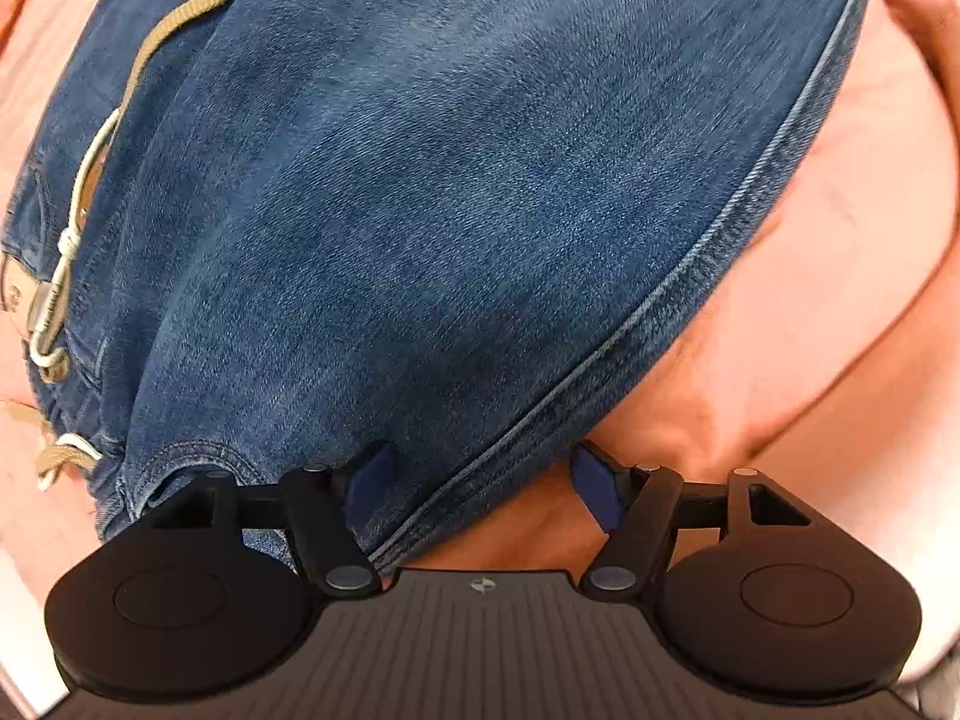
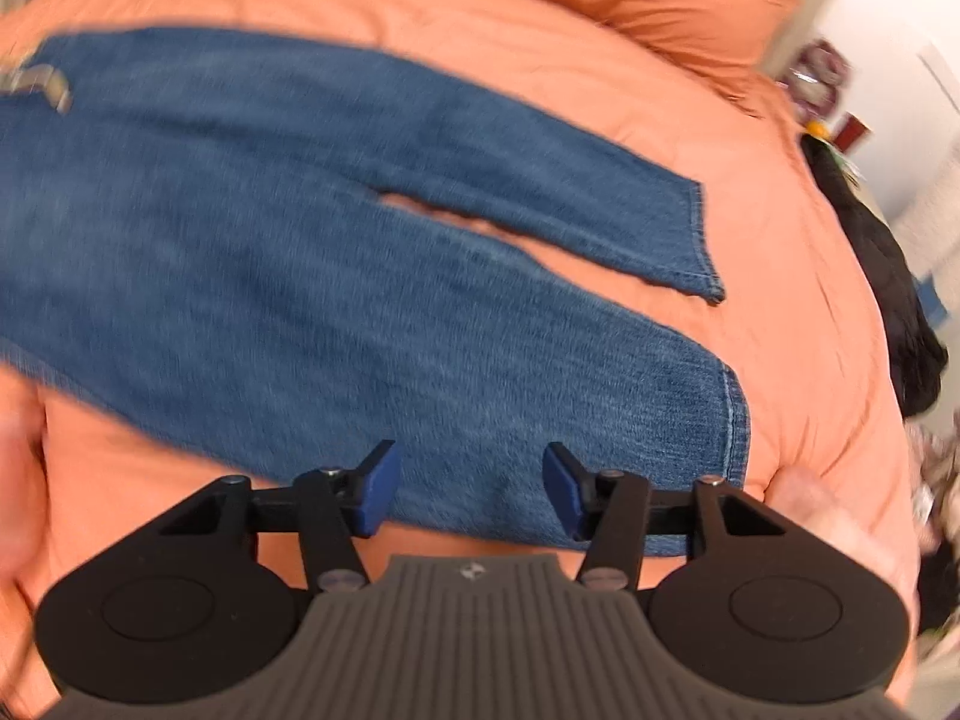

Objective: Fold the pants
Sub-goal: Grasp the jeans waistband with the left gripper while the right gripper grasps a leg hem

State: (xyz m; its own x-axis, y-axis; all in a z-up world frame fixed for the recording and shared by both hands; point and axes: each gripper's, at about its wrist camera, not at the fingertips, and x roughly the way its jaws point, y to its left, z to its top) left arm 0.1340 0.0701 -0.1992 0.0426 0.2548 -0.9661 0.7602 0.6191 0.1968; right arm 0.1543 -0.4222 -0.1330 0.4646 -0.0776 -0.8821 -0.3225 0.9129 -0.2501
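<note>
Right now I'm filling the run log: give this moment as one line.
stage: reaching | jeans: flat on orange bedspread | left gripper: open over side seam | right gripper: open over leg

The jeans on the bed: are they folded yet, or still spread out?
Spread out. The jeans lie flat on the orange bedspread, both legs side by side with a gap between them, hems unfolded.

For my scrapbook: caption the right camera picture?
Open right gripper over jeans on an orange bed.
</note>
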